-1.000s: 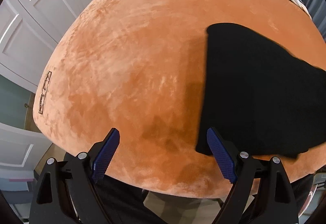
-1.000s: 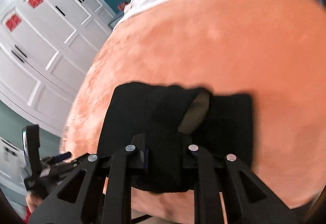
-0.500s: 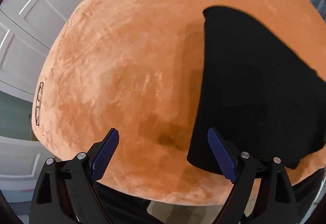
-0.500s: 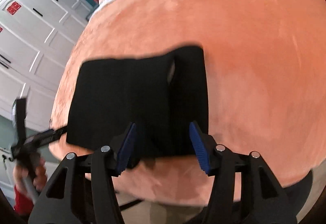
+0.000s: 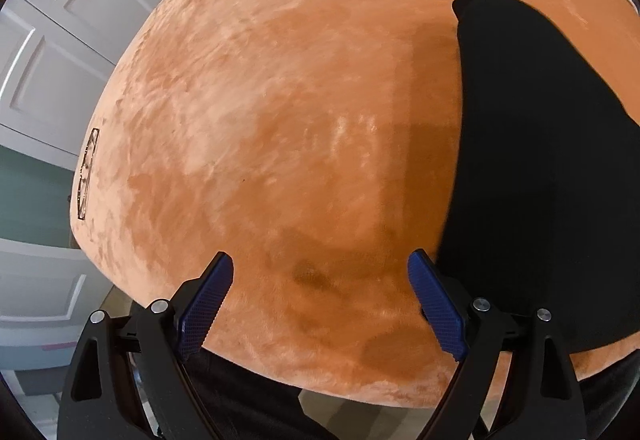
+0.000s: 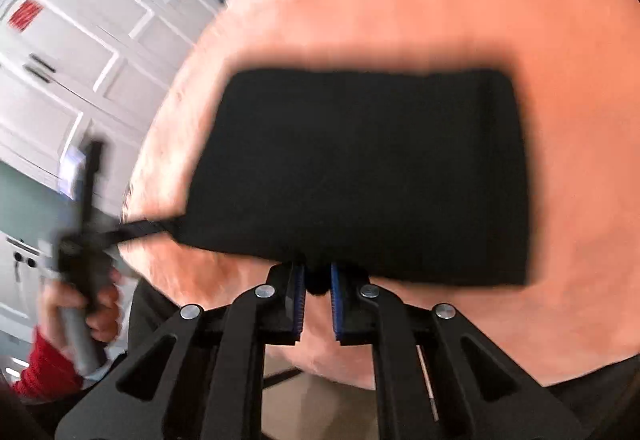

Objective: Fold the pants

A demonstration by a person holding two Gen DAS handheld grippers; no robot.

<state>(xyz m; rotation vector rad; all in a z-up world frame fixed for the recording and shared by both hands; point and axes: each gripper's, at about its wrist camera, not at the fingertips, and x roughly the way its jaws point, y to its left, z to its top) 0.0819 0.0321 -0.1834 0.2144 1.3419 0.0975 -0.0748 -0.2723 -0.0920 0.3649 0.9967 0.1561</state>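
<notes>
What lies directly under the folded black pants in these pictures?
The black pants lie on an orange plush cover, which shows all around them. What that cover lies on is hidden. The right tongs pinch the pants' near edge.

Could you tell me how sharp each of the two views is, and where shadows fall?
Left wrist view: sharp, fisheye-bent; dark shadow patches on the orange blanket near the left gripper. Right wrist view: motion-blurred, smearing the black pants and the cabinet doors.
</notes>
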